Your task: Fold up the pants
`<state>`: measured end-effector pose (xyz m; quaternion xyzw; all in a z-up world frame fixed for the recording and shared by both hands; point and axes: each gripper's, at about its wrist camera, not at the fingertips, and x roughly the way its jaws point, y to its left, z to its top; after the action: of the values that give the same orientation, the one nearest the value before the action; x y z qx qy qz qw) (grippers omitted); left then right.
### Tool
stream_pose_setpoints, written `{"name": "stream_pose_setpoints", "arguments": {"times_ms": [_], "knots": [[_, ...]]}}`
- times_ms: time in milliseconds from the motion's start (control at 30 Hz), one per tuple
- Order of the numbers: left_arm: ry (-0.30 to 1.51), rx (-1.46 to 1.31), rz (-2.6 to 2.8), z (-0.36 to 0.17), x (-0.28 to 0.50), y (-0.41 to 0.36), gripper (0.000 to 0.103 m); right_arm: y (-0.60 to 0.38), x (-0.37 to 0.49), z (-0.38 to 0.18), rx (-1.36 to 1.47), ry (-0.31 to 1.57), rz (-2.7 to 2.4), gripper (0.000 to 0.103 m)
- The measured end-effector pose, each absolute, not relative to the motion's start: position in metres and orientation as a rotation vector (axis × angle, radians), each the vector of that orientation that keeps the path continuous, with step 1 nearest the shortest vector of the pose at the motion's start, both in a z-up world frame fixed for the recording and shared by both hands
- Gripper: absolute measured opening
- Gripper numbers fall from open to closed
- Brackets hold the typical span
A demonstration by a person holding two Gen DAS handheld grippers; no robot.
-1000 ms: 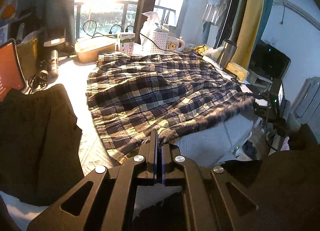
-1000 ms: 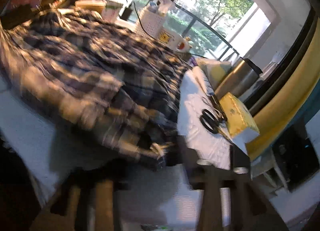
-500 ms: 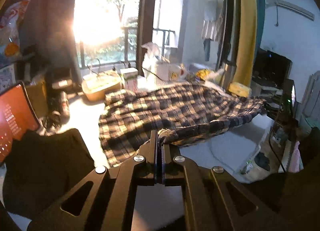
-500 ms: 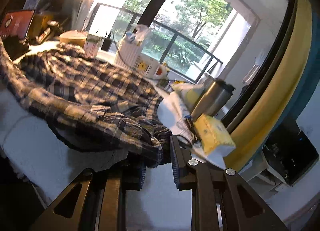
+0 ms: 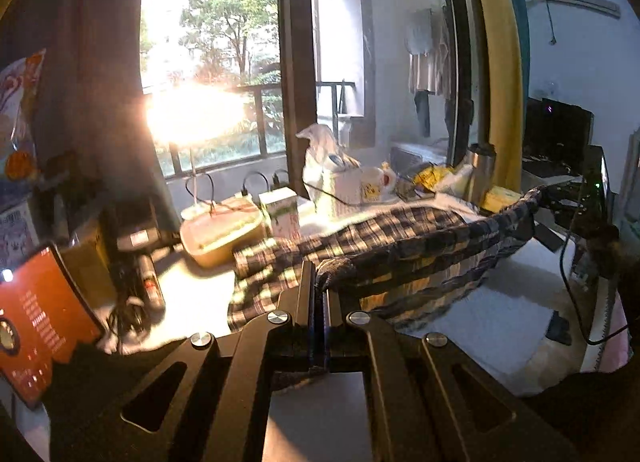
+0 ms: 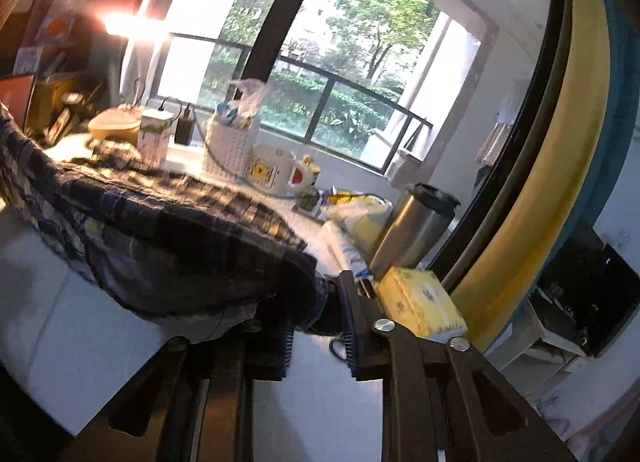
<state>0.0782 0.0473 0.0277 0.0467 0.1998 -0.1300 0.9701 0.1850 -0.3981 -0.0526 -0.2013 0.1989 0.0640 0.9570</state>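
Note:
The plaid pants [image 5: 404, 250] are lifted off the white table [image 5: 500, 314], their near edge stretched between both grippers. My left gripper [image 5: 319, 274] is shut on one corner of the cloth. My right gripper [image 6: 320, 310] pinches the other corner, where the dark plaid cloth [image 6: 168, 238] bunches between the jaws, with a gap still showing. The far part of the pants trails on the table toward the window.
A steel tumbler [image 6: 416, 226] and a yellow tissue pack [image 6: 420, 302] stand at the table's right edge. A white basket [image 6: 230, 146], mugs, a carton [image 5: 284, 214] and a tan dish [image 5: 220, 232] line the window side. A red tablet [image 5: 36, 310] stands at the left.
Both grippers have risen with the pants' near edge. The cloth went from lying flat on the table to hanging taut between them.

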Motion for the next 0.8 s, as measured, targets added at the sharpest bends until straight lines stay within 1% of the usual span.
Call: {"name": "stream_pose_setpoints", "arguments": {"times_ms": [267, 467, 800], "knots": [[0.363, 0.11, -0.239, 0.045, 0.115, 0.053, 0.001, -0.392, 0.221, -0.029, -0.384, 0.371, 0.141, 0.016], [0.373, 0.101, -0.204, 0.045, 0.157, 0.057, 0.001, -0.39, 0.259, -0.022, -0.33, 0.366, 0.159, 0.015], [0.43, 0.139, -0.184, 0.036, 0.221, 0.061, 0.001, -0.381, 0.319, -0.029, -0.279, 0.398, 0.165, 0.015]]}}
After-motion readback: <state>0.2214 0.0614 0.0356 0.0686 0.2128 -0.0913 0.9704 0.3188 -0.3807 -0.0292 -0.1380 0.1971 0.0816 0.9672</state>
